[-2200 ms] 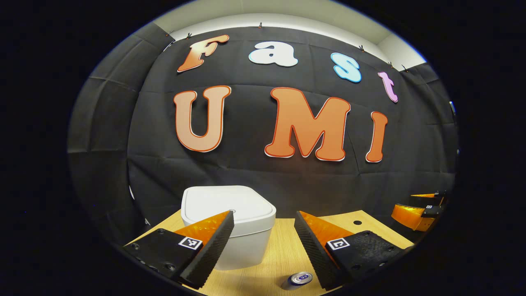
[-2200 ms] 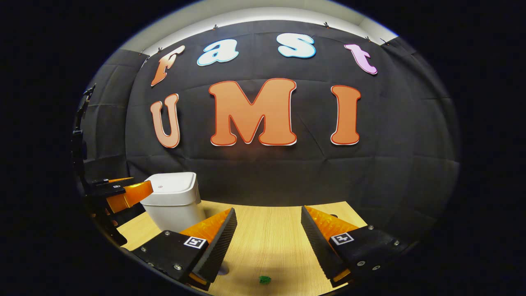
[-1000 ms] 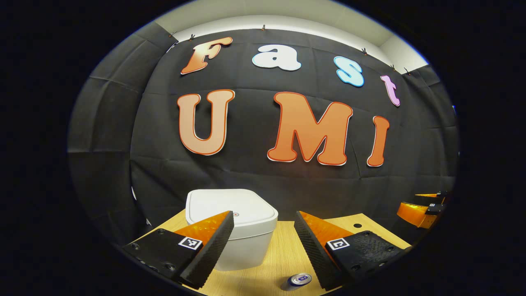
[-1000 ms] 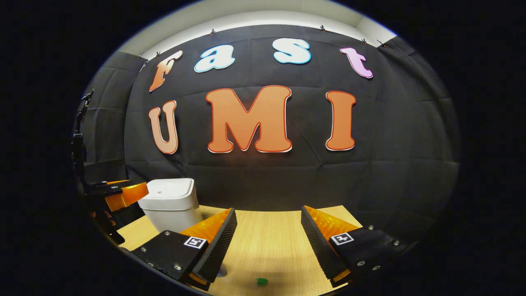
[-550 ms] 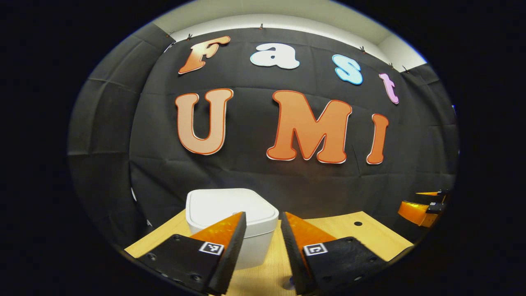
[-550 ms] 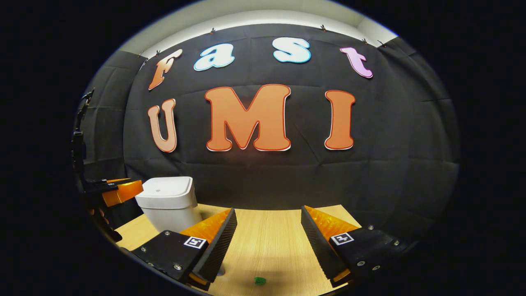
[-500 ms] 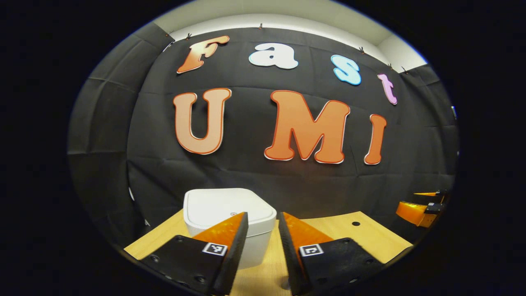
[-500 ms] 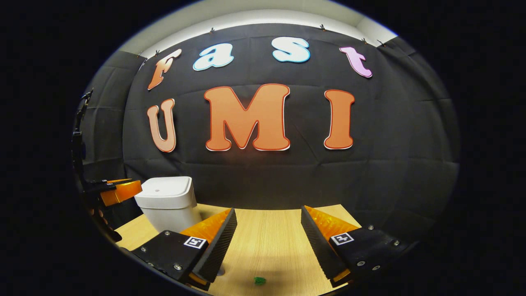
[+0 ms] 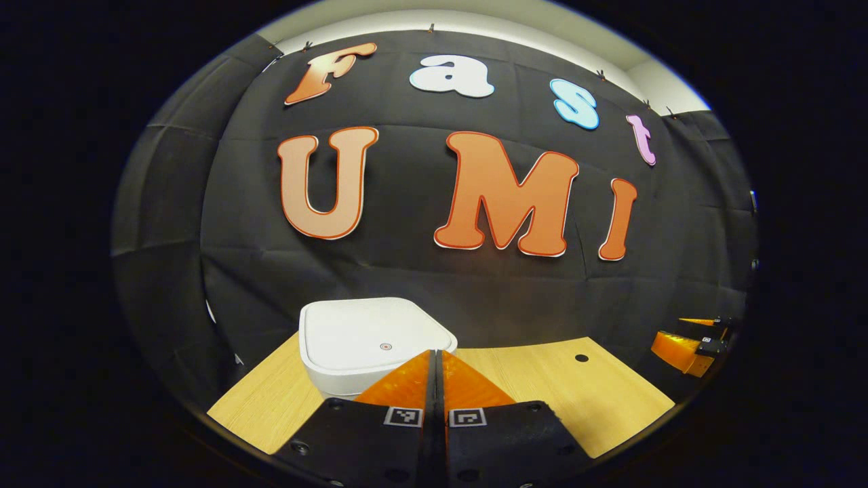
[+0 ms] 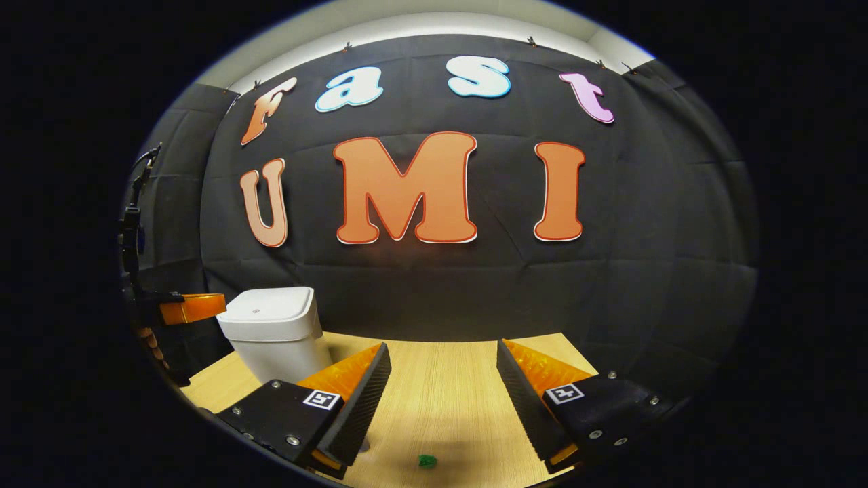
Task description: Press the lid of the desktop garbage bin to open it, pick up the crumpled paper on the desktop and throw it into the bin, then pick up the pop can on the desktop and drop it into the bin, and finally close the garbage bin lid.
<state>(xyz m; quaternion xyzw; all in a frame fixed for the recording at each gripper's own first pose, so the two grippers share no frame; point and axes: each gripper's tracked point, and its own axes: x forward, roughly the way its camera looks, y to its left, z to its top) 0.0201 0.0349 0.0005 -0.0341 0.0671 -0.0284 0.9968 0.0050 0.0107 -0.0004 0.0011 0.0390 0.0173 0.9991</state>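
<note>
Standing on desk (image 10: 447,393): one lidded bin (image 10: 274,332)

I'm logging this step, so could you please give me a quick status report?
Left gripper jaws shut, empty, above the white square plastic bin. Right gripper jaws open, idle over wooden desk. Bin lid closed. Nothing in the way.
</note>
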